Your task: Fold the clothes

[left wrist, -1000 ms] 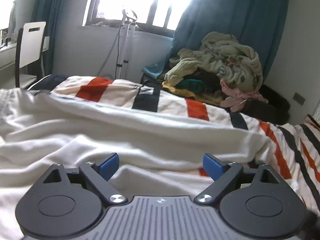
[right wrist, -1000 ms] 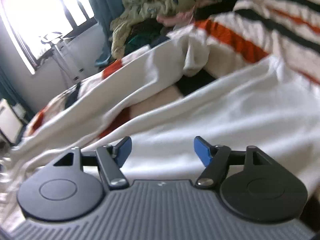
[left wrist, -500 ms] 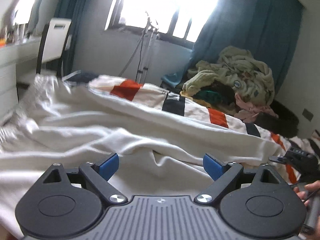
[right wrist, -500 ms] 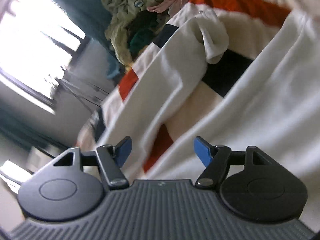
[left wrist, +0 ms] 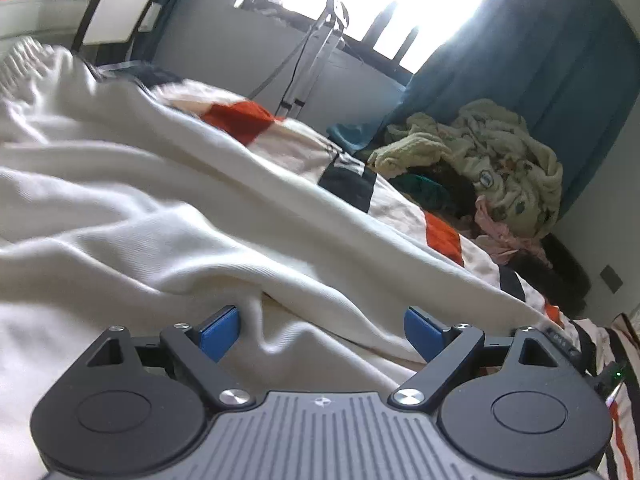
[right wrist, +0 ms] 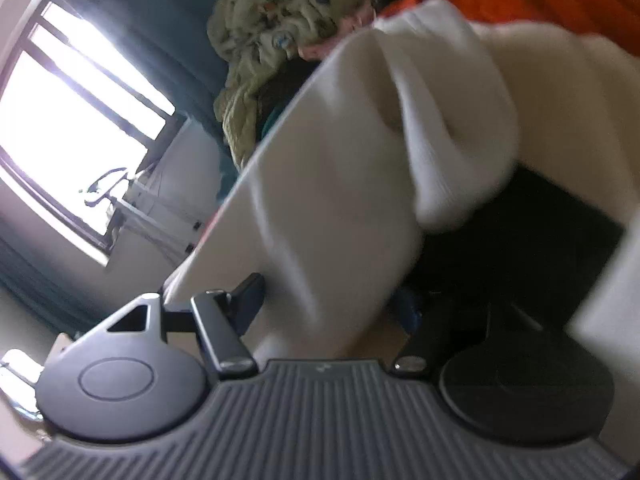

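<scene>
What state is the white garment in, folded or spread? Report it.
Spread, not folded: the white garment lies rumpled in long loose ridges across the striped bedcover, with no neat stacked layers showing.

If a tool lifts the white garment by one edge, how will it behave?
Probably floppy: the white garment lies in soft folds and ridges on the striped bedspread. It would likely drape and drag rather than hold shape. In the right wrist view its thick, rounded fold suggests some weight, so one pinch may bunch it.

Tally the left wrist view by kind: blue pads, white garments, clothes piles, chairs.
Blue pads: 2
White garment: 1
Clothes pile: 1
Chair: 1
Total: 5
</scene>
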A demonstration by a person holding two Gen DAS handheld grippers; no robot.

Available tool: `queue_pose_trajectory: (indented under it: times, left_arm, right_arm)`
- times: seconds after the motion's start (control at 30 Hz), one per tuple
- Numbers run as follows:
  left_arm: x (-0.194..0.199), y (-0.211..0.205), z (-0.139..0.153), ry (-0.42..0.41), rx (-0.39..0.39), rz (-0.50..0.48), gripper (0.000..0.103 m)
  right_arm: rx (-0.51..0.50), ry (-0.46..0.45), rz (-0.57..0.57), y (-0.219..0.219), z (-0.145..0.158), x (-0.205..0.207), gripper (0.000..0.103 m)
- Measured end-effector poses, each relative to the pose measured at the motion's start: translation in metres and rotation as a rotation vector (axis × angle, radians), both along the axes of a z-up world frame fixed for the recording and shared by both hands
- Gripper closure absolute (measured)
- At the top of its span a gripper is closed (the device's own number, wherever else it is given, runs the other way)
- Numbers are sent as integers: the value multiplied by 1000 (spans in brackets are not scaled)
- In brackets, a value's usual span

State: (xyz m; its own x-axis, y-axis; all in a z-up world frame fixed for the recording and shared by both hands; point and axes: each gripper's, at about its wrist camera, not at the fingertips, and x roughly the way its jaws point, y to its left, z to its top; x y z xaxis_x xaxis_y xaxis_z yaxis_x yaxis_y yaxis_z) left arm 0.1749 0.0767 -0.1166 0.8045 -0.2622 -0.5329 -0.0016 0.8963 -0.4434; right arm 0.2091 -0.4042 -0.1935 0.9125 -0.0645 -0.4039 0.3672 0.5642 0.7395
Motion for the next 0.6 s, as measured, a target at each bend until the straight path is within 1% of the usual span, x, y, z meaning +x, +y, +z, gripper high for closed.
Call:
queue_pose_trajectory:
  times: [0.03,0.07,0.1,0.13,0.17,0.2,0.3,0.37,0.53,0.57,0.6]
  left_arm:
    - [2,-3,-1,-8,7,1,12]
    - [4,-6,-2,-17,14,1,12]
    - [7,-8,-3,-25,21,2,12]
    - [9,-11,-5,-33,28,3,12]
    - [11,-14,-6,-41,35,3,11]
    - [13,-17,-5,-41,38,5,11]
    - [14,-22,0,-33,37,9,11]
    - [13,-21,4,-39,28,8,11]
    - [5,-12,11,-49,-10,4,13]
    - [3,-11,14,-52,-15,1,13]
    - [0,-9,17,-58,-19,-3,13]
  right_arm:
    - [15,-27,-34,-6,0,1,34]
    - [35,-58,-73,-13,0,2,39]
    - [56,-88,-112,-20,0,2,48]
    - [74,-107,-142,-26,0,0,54]
    - [91,-121,-168,-32,1,-3,69]
    - [94,-124,-181,-36,3,-6,78]
    - [75,-116,-198,-44,15,-16,81]
    - [49,-83,-194,-45,24,-21,81]
    - [35,-2,-181,-57,42,-46,81]
    - [42,12,-187,-61,43,-54,83]
    - [48,19,-218,-67,45,-67,89]
